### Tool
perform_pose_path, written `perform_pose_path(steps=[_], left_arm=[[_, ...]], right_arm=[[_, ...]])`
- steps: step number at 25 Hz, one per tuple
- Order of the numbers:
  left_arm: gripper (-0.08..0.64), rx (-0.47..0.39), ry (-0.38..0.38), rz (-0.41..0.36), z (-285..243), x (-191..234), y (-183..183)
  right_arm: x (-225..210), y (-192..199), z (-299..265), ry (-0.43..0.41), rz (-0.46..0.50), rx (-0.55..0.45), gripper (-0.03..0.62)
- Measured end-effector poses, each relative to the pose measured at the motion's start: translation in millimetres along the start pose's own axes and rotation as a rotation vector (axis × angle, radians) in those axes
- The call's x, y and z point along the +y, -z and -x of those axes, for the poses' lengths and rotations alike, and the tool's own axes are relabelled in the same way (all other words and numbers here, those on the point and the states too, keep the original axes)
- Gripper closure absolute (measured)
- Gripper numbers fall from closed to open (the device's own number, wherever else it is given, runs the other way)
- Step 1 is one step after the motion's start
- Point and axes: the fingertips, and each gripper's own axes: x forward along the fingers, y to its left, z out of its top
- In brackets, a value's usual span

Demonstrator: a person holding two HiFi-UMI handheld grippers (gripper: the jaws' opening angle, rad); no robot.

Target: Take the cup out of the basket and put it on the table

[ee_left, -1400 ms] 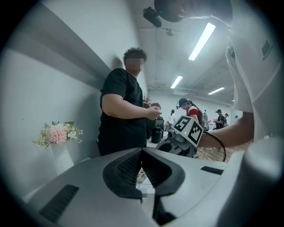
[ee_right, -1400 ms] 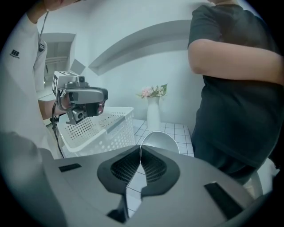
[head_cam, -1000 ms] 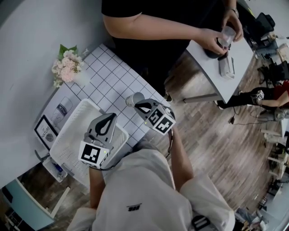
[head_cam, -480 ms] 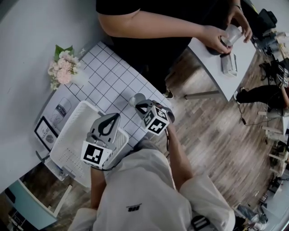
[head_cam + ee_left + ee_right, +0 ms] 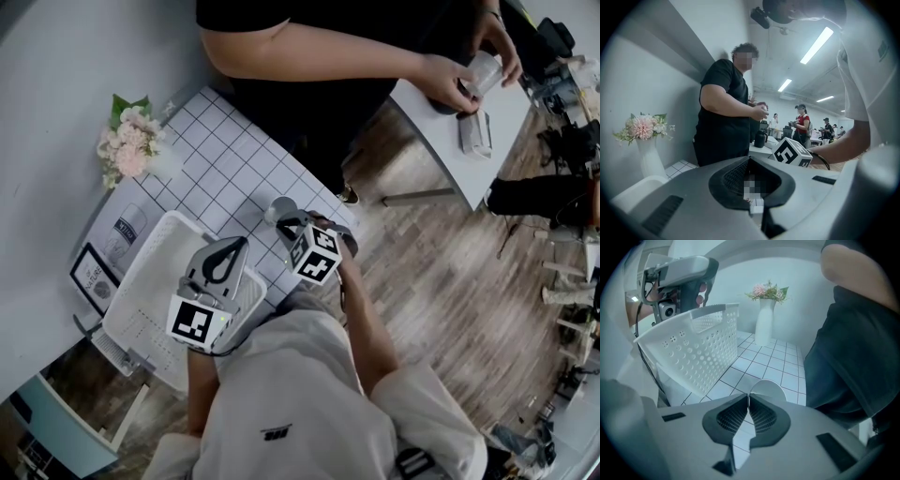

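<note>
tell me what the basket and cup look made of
Basket: white plastic by the look, matte, moulded with rows of small holes. Cup: white and thin-walled, its rim pinched in the right gripper; paper or thin plastic, unclear.

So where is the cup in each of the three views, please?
Head view: the cup is near the centre, over the checked table, at the tips of the right hand-held gripper.
Left gripper view: it is not in this picture.
Right gripper view: low centre, its white rim pinched between the closed jaws.
Shared landmark: the flower vase shows in all three views.
</note>
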Motion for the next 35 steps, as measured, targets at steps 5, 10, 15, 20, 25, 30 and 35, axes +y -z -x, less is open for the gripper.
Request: perform_pose_path(steps=[5, 10, 15, 20, 25, 30, 35], left_arm=[[0.554, -0.005, -0.001, -0.004, 2.4, -1.2, -0.3], [0.554, -0.006, -0.006, 0.000, 4.8, -2.6, -0.2], [0.554, -0.007, -0.007, -0.009, 8.3, -5.5, 0.4], [0.554, -0.012, -0.011, -0.015, 12.3, -8.4, -1.2], [0.554, -0.021, -0.013, -0.022, 16.8, -11.9, -4.4], [0.554, -0.040, -0.019, -0.021, 24.2, -14.6, -9.7], [0.554, -0.087, -0.026, -0.009, 34.9, -15.0, -23.0]], right_arm=[[10.3, -0.5, -3.2, -0.017, 0.032, 0.014, 0.571], [22.9, 0.9, -4.9, -0.054, 0.051, 0.020, 0.569], [29.7, -0.6, -2.7, -0.064, 0.058, 0.007, 0.560], [34.9, -1.0, 0.2, -0.074, 0.067, 0.003, 0.509], [32.1, -3.1, 11.4, -0.034, 0.054, -0.022, 0.506], [19.9, -32.9, 58.1, 0.023, -0.091, -0.230, 0.509], [9.6, -88.0, 135.6, 0.048, -0.215, -0.583, 0.566]])
